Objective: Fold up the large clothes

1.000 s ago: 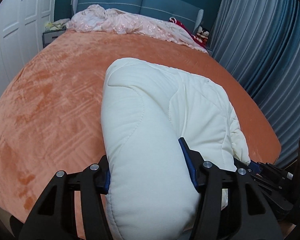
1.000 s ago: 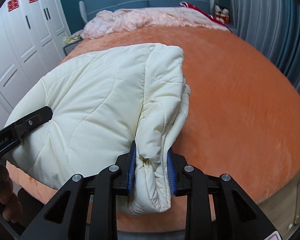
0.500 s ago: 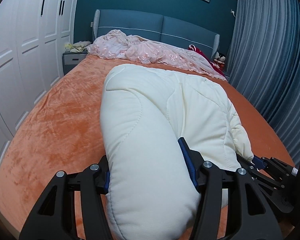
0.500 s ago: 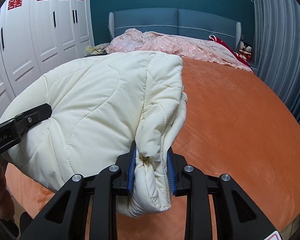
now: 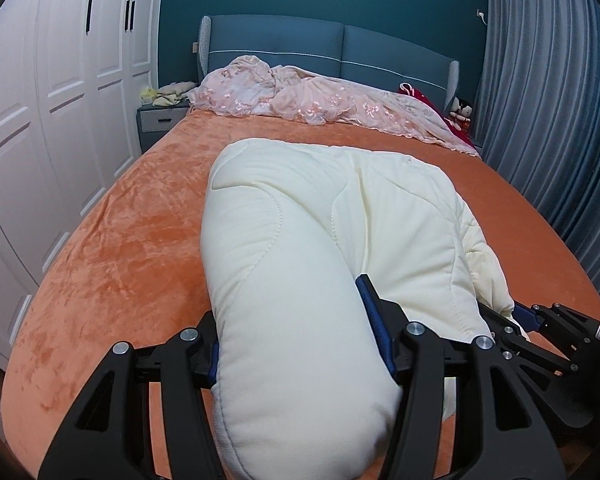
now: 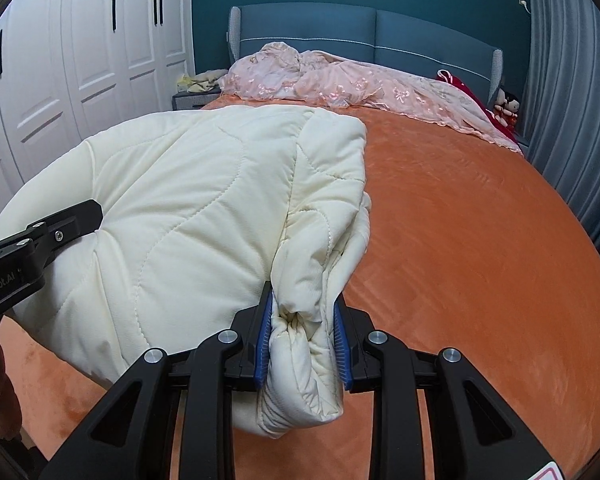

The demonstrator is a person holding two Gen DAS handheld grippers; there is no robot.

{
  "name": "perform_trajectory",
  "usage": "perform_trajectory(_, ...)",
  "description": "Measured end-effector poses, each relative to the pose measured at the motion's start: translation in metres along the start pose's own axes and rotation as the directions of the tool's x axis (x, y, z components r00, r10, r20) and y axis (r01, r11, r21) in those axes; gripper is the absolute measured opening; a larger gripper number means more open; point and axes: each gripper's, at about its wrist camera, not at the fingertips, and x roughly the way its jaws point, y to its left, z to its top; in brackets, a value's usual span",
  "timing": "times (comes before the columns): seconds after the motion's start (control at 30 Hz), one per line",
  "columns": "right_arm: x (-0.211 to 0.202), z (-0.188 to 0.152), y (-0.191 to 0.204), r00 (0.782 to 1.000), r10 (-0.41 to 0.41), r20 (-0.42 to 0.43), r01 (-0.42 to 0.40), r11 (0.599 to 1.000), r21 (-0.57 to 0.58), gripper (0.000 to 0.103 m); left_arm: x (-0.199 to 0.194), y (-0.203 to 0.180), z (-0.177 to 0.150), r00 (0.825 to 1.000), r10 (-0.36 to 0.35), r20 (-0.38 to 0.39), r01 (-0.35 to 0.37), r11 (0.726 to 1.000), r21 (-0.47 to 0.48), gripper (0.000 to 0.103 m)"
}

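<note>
A cream quilted padded coat [image 5: 324, 216] hangs folded between both grippers above the orange bed [image 5: 112, 248]. My left gripper [image 5: 296, 344] is shut on a thick rounded fold at the coat's left end. In the right wrist view the same coat [image 6: 188, 208] spreads to the left, and my right gripper [image 6: 302, 340] is shut on a bunched narrow fold at its right end. The right gripper also shows at the lower right of the left wrist view [image 5: 540, 324]. The left gripper's finger [image 6: 60, 228] shows at the left edge of the right wrist view.
A pink lace cover [image 5: 320, 100] is heaped at the blue headboard [image 5: 340, 48], with red cloth and dolls [image 5: 460, 112] at its right. White wardrobes [image 5: 52, 92] and a nightstand [image 5: 160, 120] stand left. Grey curtains [image 5: 552, 120] hang right.
Both grippers have pulled back from the bed toward its foot with the coat still in them. More of the headboard, wall and wardrobes has come into view. The grips look unchanged.
</note>
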Motion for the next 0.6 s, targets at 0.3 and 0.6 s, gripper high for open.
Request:
perform_trajectory(0.3, 0.058, -0.004, 0.014, 0.998, -0.034, -0.049, 0.033, 0.999, -0.034, 0.026, 0.055, 0.009, -0.013, 1.0, -0.004, -0.014, 0.004, 1.0, 0.012, 0.053)
perform_trajectory(0.6, 0.111, -0.025, 0.023, 0.993, -0.056, -0.104, 0.047, 0.995, -0.088, 0.026, 0.112, 0.029, -0.044, 0.997, 0.002, -0.079, -0.004, 1.0, -0.026, 0.054)
